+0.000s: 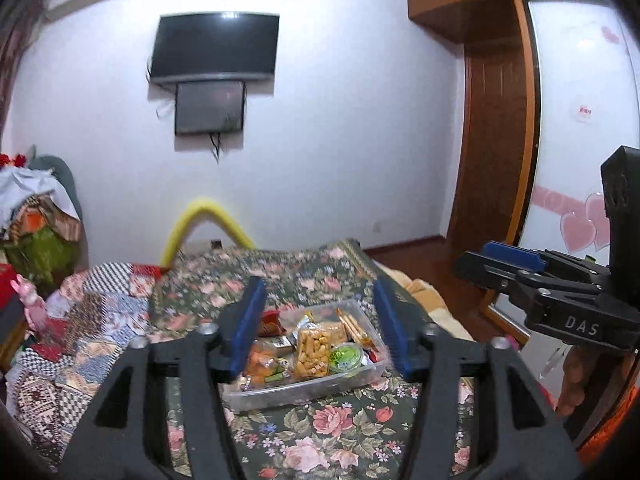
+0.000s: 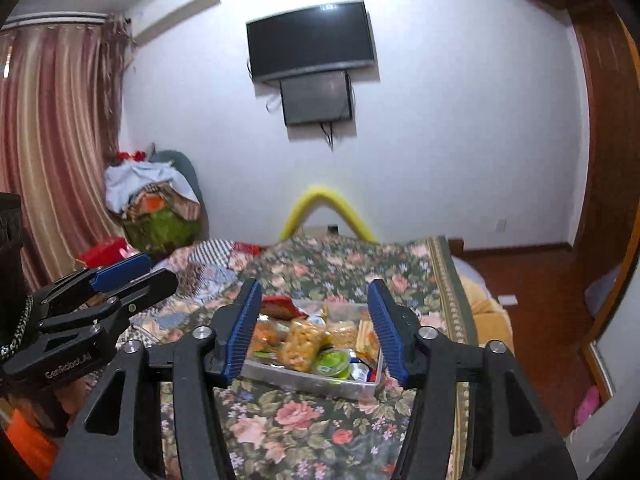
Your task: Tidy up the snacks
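Observation:
A clear plastic box (image 1: 280, 396) full of snacks sits on a floral bedspread (image 1: 320, 440). In it lie a clear bag of yellow puffed snacks (image 1: 314, 350), a green round cup (image 1: 346, 356), orange packets (image 1: 260, 364) and a red packet (image 1: 272, 316). My left gripper (image 1: 318, 332) is open and empty, held above and short of the box. My right gripper (image 2: 316, 328) is open and empty too, facing the same box (image 2: 320, 384) with the yellow bag (image 2: 300, 344) and green cup (image 2: 330, 362). Each gripper shows at the side in the other's view, the right one (image 1: 508, 262) and the left one (image 2: 128, 270).
A patchwork quilt (image 1: 80, 320) covers the bed's left side. A yellow foam arch (image 1: 204, 220) stands at the bed's far end below a wall television (image 1: 214, 46). A pile of clothes (image 2: 156, 204) is at the left, a wooden wardrobe (image 1: 496, 120) and floor (image 2: 532, 300) at the right.

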`<state>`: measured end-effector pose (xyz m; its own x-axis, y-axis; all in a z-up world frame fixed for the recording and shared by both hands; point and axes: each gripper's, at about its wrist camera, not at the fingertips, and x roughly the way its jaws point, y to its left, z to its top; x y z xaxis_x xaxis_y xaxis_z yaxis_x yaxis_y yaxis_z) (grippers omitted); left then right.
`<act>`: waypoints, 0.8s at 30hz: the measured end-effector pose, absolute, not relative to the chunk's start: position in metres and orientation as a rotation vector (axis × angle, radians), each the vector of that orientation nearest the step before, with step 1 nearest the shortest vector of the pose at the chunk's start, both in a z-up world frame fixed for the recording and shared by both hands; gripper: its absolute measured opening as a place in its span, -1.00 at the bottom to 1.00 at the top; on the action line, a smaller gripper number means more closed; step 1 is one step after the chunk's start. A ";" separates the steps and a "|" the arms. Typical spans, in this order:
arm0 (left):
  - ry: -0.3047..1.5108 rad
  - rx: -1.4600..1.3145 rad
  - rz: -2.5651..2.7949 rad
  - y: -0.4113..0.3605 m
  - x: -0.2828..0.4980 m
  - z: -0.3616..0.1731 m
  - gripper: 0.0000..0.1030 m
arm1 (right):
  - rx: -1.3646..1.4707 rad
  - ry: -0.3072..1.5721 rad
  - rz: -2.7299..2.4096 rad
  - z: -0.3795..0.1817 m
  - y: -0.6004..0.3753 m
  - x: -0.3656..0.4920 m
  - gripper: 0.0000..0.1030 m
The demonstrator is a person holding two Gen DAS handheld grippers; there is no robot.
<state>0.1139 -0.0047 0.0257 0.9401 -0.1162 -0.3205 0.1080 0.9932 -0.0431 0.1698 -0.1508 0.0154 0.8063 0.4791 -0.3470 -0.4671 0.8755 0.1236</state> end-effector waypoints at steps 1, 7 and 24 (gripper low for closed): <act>0.312 -0.022 -0.107 -0.005 0.105 0.029 0.25 | 0.033 0.367 0.505 0.017 -0.151 0.163 0.22; 0.273 -0.026 -0.086 -0.002 0.067 0.038 0.59 | 0.010 0.333 0.484 0.017 -0.146 0.134 0.59; 0.252 -0.038 -0.055 -0.001 0.030 0.035 0.98 | 0.022 0.311 0.432 0.008 -0.145 0.109 1.00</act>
